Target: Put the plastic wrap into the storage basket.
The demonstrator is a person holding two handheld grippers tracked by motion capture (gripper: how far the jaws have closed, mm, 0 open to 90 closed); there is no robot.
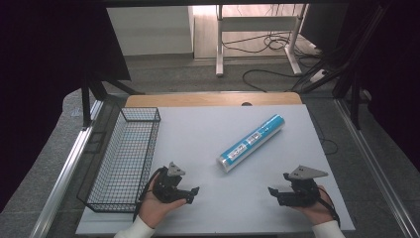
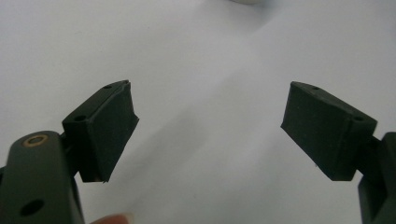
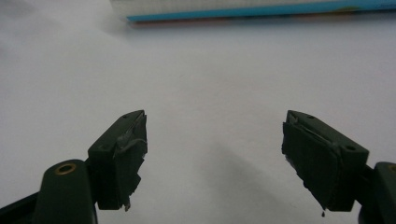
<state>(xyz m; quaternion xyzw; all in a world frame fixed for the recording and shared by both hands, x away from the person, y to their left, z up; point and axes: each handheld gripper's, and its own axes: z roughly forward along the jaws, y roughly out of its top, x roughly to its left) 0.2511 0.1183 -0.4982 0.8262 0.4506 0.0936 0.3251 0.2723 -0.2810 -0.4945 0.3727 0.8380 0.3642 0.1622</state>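
Nothing has been picked up yet, so the job looks like it is just at the start. One blue and white roll (image 1: 252,142), wrapped like a tube of cling film or foil, lies slanted on the white bench (image 1: 208,208), near the middle and a bit toward the far side. It is well apart from both hands. One black wire basket (image 1: 125,156) sits along the left edge of the bench, and nothing can be seen inside it. My guess is that the roll should go into that basket, so all the work is left: reach, grab, lift and drop. There are two grippers, one in each hand. The left hand-held gripper (image 1: 193,193) rests low near the basket with its jaws wide apart and nothing between them. The right hand-held gripper (image 1: 273,192) rests at the near right, jaws also wide apart and holding nothing. In the right gripper view the roll's blue edge (image 3: 261,10) lies ahead of it.
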